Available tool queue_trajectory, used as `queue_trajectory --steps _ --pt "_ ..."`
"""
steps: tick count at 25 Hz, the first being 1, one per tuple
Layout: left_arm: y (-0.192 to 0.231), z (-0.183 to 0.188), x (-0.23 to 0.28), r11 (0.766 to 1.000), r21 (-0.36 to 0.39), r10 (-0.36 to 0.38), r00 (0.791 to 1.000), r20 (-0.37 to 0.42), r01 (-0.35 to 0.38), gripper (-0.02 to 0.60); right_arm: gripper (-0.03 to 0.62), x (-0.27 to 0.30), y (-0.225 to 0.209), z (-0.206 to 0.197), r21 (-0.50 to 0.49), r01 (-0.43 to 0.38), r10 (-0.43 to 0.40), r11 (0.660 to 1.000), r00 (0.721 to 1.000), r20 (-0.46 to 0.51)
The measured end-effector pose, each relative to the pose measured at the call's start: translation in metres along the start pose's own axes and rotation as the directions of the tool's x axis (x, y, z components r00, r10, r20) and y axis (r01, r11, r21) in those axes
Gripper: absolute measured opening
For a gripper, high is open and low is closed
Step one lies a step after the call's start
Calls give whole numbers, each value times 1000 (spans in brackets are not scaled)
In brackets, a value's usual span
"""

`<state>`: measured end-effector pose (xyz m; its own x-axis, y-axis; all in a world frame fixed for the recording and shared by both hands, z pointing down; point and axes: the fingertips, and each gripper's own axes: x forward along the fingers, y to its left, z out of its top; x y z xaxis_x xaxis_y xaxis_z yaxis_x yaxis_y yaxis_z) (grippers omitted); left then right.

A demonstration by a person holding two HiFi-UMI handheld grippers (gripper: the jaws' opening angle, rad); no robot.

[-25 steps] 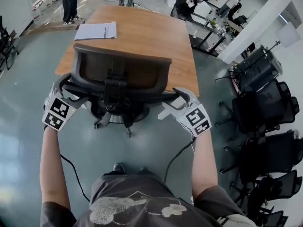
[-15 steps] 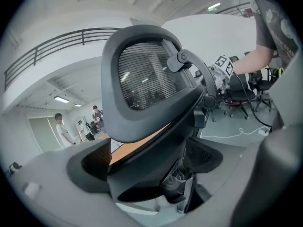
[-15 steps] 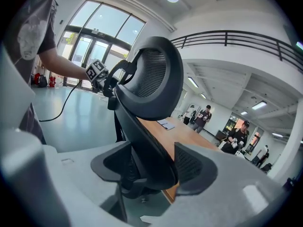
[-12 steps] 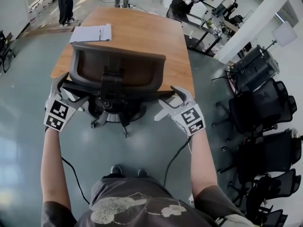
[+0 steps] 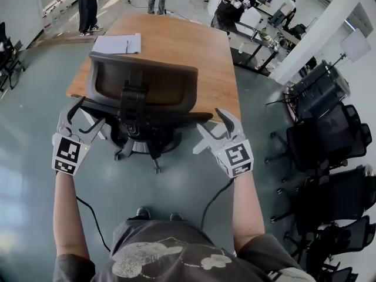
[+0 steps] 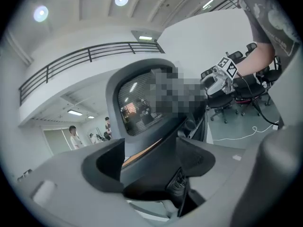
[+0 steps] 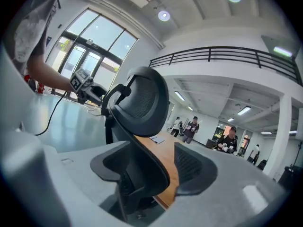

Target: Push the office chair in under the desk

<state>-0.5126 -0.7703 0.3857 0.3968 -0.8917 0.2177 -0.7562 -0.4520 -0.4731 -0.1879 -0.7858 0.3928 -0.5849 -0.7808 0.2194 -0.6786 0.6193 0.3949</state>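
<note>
A black mesh-backed office chair [image 5: 144, 87] stands at the near edge of the wooden desk [image 5: 176, 40], its seat partly under the top. My left gripper [image 5: 79, 122] sits at the chair's left armrest. Its jaws are closing, and the left gripper view shows the armrest [image 6: 151, 169] between the pads with gaps on both sides. My right gripper [image 5: 212, 131] is open at the right armrest [image 7: 137, 174], which runs between its pads without being pinched. The backrest [image 7: 142, 98] rises above both.
A notepad with a pen [image 5: 119, 43] lies on the desk's far left corner. Several black chairs [image 5: 329, 134] crowd the right side. People [image 5: 88, 4] stand beyond the desk, near other tables [image 5: 258, 34]. Cables [image 5: 88, 210] trail on the grey floor by my feet.
Both grippers have drawn back a little toward me from the armrests, the left one more. The left jaws have narrowed slightly. The chair stays at the desk edge.
</note>
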Motion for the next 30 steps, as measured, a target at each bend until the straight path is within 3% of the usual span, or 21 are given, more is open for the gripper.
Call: queue_trajectory --steps 4,7,10,13,19,25,30 --pt "-18 27 -9 996 54 67 996 66 -71 230 249 -15 -6 22 113 52 -66 992 990 125" --pt "-40 46 -14 996 18 82 992 95 -84 162 181 -22 -4 32 169 58 -90 984 977 192" --pt "-66 66 -23 995 -37 99 988 116 -96 101 91 -31 2 31 146 65 -96 987 972 216" --pt "-92 88 -31 989 -101 123 981 148 -108 72 2 -43 7 32 181 39 -83 983 966 246" --pt "-134 121 -34 971 -148 208 967 147 -186 18 -6 -68 9 46 288 -74 -32 955 937 348" --pt "-170 134 -44 939 -231 284 953 102 -255 17 -6 -74 31 20 271 -169 71 948 939 337" --pt "-187 146 -52 918 -303 296 951 91 -257 17 -6 -96 38 24 239 -198 103 951 927 360"
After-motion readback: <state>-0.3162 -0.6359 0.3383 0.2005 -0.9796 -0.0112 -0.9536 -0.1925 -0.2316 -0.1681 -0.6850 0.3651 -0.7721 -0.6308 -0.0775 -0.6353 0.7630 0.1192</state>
